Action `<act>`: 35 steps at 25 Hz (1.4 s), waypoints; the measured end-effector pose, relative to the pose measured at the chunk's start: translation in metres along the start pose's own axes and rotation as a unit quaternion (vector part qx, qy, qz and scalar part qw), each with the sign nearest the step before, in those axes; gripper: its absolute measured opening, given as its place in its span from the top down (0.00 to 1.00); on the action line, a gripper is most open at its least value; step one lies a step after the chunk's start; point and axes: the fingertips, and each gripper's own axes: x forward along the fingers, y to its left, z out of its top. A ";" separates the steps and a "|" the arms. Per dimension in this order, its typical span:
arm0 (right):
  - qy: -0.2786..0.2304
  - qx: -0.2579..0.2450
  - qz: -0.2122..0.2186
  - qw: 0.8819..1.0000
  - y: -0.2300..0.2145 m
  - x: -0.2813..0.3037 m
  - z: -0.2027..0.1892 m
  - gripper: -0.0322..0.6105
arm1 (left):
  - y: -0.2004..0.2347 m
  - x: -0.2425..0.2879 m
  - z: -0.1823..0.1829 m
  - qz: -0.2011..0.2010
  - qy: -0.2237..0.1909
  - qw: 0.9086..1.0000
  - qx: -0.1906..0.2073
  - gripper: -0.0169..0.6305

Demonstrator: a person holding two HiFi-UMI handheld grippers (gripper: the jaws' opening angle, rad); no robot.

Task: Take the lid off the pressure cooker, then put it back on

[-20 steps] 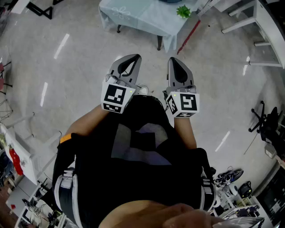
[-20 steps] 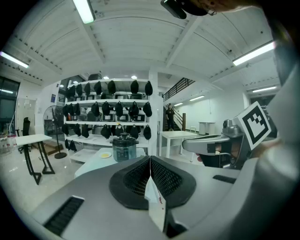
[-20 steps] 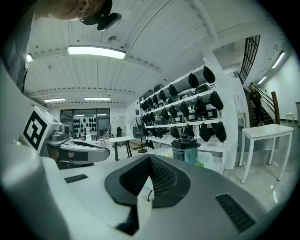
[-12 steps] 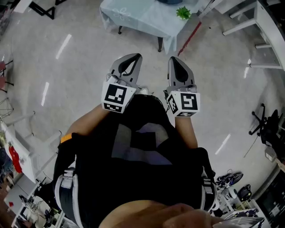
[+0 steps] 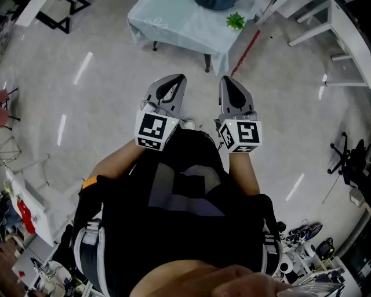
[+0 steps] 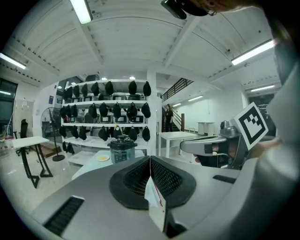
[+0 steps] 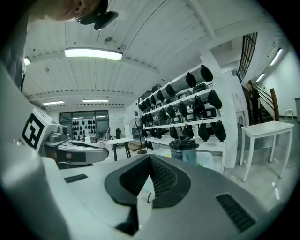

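The pressure cooker (image 6: 122,150), dark with its lid (image 6: 122,140) on, stands on a table (image 6: 91,161) with a pale cloth some way ahead. In the right gripper view the pressure cooker (image 7: 183,150) appears just right of the jaws. In the head view only the cooker's dark edge (image 5: 215,3) shows at the top, on the cloth-covered table (image 5: 174,26). My left gripper (image 5: 174,81) and right gripper (image 5: 230,81) are held side by side in front of my body, over the floor. Both are shut with nothing between the jaws and far from the cooker.
A small green plant (image 5: 235,20) sits on the table's corner, and a red-and-white pole (image 5: 246,49) leans beside it. Shelves of dark gear (image 6: 108,112) fill the wall behind. White tables (image 7: 262,129) stand to the right, a folding table (image 6: 28,143) and a fan to the left.
The table has slid a little further into the head view, and the cooker's edge now shows at the top. Both grippers keep their pose, shut.
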 end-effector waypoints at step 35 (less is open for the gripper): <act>0.012 -0.012 -0.072 0.997 -0.104 0.281 0.082 0.92 | 0.223 0.224 0.077 -0.069 -0.012 0.998 0.009 0.96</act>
